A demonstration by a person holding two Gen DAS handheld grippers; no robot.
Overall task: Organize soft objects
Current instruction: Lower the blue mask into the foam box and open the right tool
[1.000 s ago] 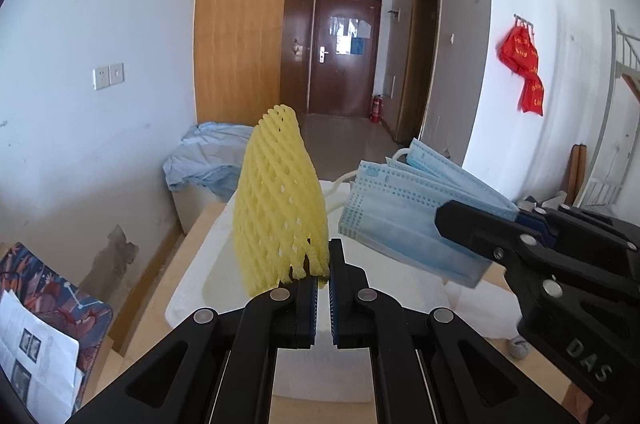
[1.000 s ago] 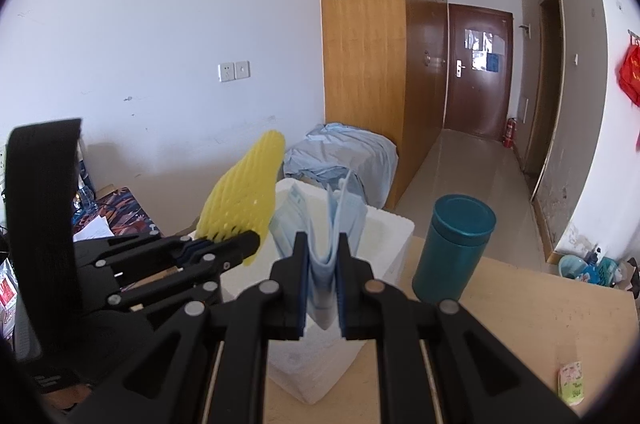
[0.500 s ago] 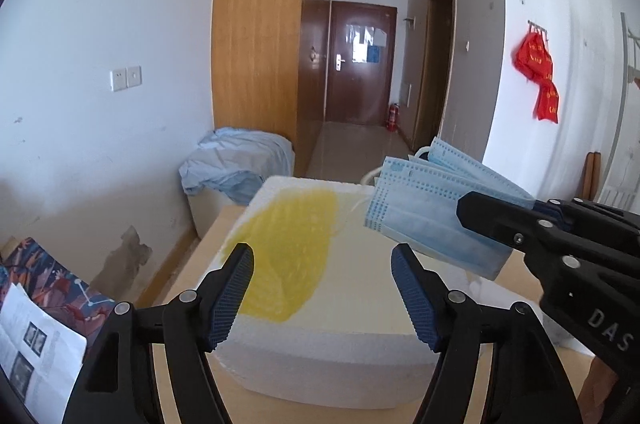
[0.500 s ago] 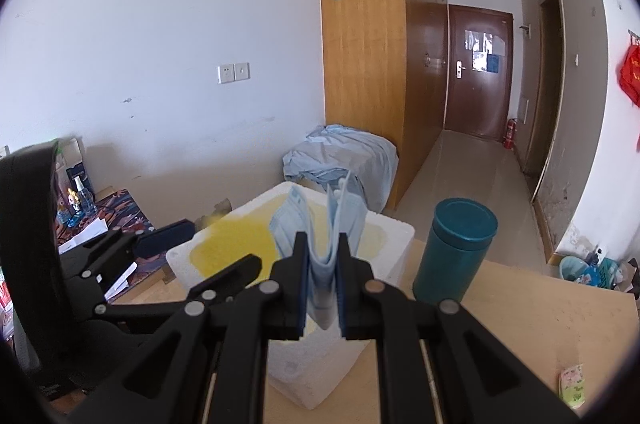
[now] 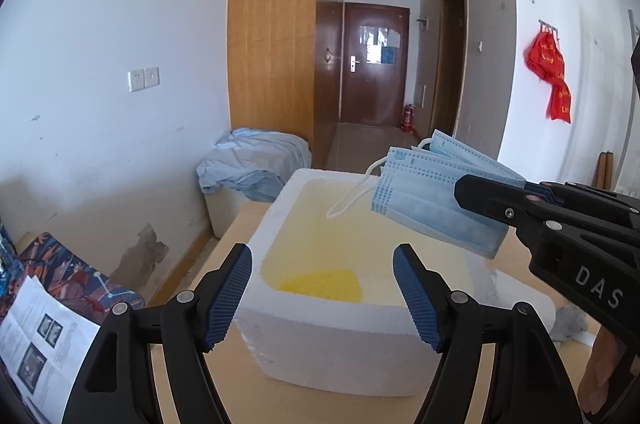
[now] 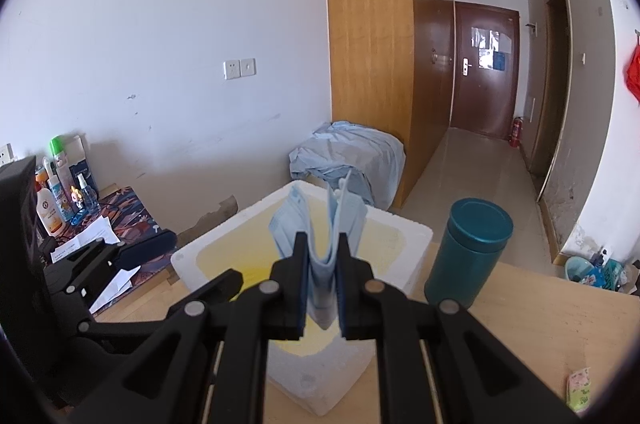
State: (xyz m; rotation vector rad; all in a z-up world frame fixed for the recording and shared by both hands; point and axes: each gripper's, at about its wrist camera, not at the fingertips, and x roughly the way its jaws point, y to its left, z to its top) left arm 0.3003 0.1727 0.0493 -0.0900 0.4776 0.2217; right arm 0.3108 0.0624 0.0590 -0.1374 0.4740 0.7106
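A yellow foam net lies on the bottom of the white foam box on the wooden table. My left gripper stands open just in front of the box, with nothing between its blue pads. Over the box's right side, my right gripper is shut on a folded stack of blue face masks. In the left wrist view the masks stick out to the left and a white ear loop hangs down. The net also shows yellow inside the box in the right wrist view.
A teal lidded canister stands on the table right of the box, and a small packet lies near the right edge. Grey cloth sits by the box. Crumpled light-blue fabric lies beyond. Papers and bottles are at the left.
My left gripper opened and let go of the yellow foam net, which dropped into the box. The right gripper kept still with the masks.
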